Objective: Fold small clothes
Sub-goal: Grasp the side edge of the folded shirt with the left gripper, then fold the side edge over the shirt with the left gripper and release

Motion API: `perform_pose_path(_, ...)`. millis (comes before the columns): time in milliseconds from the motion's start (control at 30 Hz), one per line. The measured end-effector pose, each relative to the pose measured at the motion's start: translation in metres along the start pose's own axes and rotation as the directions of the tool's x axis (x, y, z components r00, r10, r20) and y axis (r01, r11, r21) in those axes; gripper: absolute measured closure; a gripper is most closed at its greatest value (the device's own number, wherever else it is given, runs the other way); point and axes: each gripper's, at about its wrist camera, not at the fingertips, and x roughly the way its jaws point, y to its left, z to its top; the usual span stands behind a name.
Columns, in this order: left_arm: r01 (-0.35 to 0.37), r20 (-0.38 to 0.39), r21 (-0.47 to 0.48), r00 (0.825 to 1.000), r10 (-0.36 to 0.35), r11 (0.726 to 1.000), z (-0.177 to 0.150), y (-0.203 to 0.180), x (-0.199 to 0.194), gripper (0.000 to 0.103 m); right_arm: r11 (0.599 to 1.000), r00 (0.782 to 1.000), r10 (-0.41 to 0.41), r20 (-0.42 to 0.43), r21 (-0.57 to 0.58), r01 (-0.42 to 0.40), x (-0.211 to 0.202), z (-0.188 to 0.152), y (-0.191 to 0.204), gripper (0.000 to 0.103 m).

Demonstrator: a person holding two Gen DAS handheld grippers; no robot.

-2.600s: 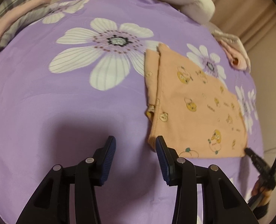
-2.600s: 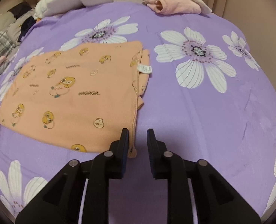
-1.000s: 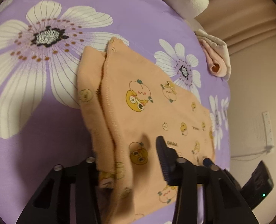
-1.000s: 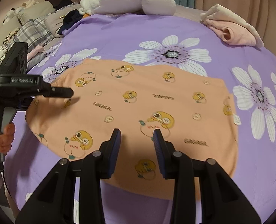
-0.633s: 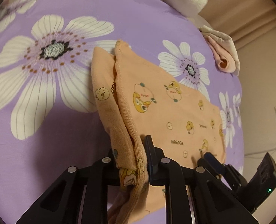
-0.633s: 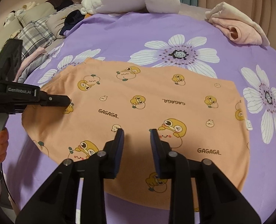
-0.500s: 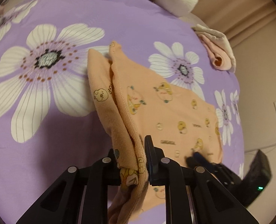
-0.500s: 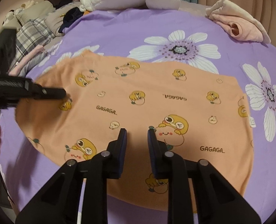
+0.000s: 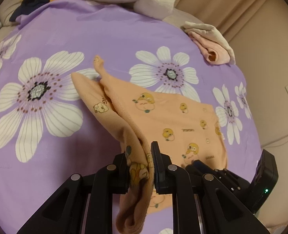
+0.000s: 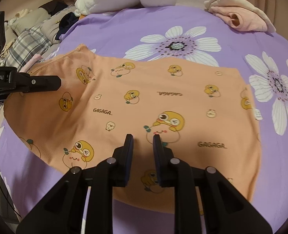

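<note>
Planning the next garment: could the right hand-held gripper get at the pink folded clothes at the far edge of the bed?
Probably not yet: the right hand-held gripper seems shut on the orange garment. The purple sheet toward the pink folded clothes lies bare.

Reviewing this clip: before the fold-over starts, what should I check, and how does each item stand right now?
1. Left hand-held gripper clamped on the orange garment's edge: ok.
2. Right hand-held gripper gripping fabric: cannot tell; nothing visible between its tips.
3. Held edge lifted off the purple bedsheet: ok.
4. Rest of garment lying flat: ok.
5. Pink folded clothes apart from the garment: ok.
</note>
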Motion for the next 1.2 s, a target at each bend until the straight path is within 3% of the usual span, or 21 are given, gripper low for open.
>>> perform_pose_path(433, 0.002, -0.007, 0.089, 1.0, -0.001, 0.996, 0.003, -0.046, 0.01, 0.087, 0.993, 0.999, 0.019, 0.044, 0.113, -0.023, -0.024, -0.004, -0.036, 0.08)
perform_pose_path(633, 0.017, -0.039, 0.128, 0.999, -0.012, 0.992, -0.005, -0.069, 0.028, 0.09, 0.96, 0.992, 0.11, 0.056, 0.251, -0.12, -0.026, -0.011, -0.067, 0.078)
perform_pose_path(800, 0.026, -0.066, 0.185, 0.998, -0.014, 0.982, -0.014, -0.088, 0.04, 0.09, 0.863, 0.968, 0.229, 0.101, 0.438, -0.25, -0.02, -0.019, -0.102, 0.071)
perform_pose_path(933, 0.048, -0.093, 0.214, 0.995, -0.028, 0.976, -0.02, -0.098, 0.05, 0.09, 0.675, 0.892, 0.398, 0.212, 0.592, -0.442, -0.007, -0.022, -0.126, 0.061)
perform_pose_path(1000, 0.068, -0.129, 0.232, 0.991, -0.039, 0.97, -0.024, -0.103, 0.057, 0.09, 0.623, 0.87, 0.435, 0.234, 0.619, -0.478, -0.002, -0.02, -0.127, 0.057)
perform_pose_path(1067, 0.044, -0.133, 0.263, 0.991, -0.009, 0.964, -0.029, -0.105, 0.06, 0.09, 0.613, 0.86, 0.454, 0.232, 0.62, -0.491, 0.003, -0.015, -0.122, 0.056)
perform_pose_path(1200, 0.064, -0.144, 0.224, 0.989, -0.032, 0.973, -0.034, -0.089, 0.053, 0.09, 0.638, 0.854, 0.479, 0.201, 0.589, -0.496, 0.004, -0.003, -0.11, 0.052)
